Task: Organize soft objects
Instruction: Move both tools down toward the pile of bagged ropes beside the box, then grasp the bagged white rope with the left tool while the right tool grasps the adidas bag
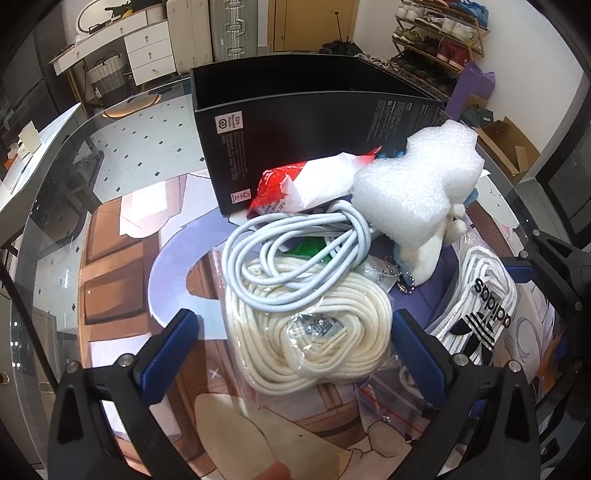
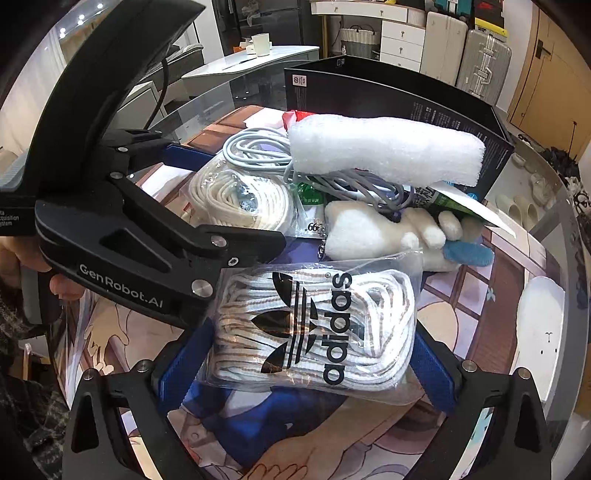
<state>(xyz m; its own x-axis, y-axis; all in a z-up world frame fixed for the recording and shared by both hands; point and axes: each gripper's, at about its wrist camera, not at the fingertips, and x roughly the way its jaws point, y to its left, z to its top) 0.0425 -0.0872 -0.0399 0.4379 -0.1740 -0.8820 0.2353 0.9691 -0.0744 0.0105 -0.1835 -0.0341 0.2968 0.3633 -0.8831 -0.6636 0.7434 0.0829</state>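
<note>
- My left jaws (image 1: 295,354) stand wide open, one blue pad on either side of the bag of cream cord (image 1: 310,332); I cannot tell whether the pads touch the bag, and they grip nothing.
- My right jaws (image 2: 306,365) are also spread wide, bracketing the clear bag of white laces (image 2: 314,325) printed with a black adidas logo. The bag lies flat on the printed mat (image 2: 461,295) between the pads, not clamped.
- In the right wrist view my left gripper's black body crosses the left side, its tip lying over the near-left corner of the lace bag.
- The mat covers a glass counter (image 1: 48,192).
- Just beyond the cream cord, a coiled pale grey cable (image 1: 295,251) rests partly on top of it.
- Right of the cable lies a white plush toy (image 2: 369,232) with a blue part and a ball chain, just behind the lace bag.
- A white foam piece (image 1: 413,184) rests over the cable and plush.
- Beside the foam, a red-and-white packet (image 1: 306,181) leans against the box.
- Farthest on the counter stands an open black box (image 1: 295,110), upright, just behind the pile.
- Past the counter I see white drawers (image 1: 147,48) and a shoe rack (image 1: 439,33).
</note>
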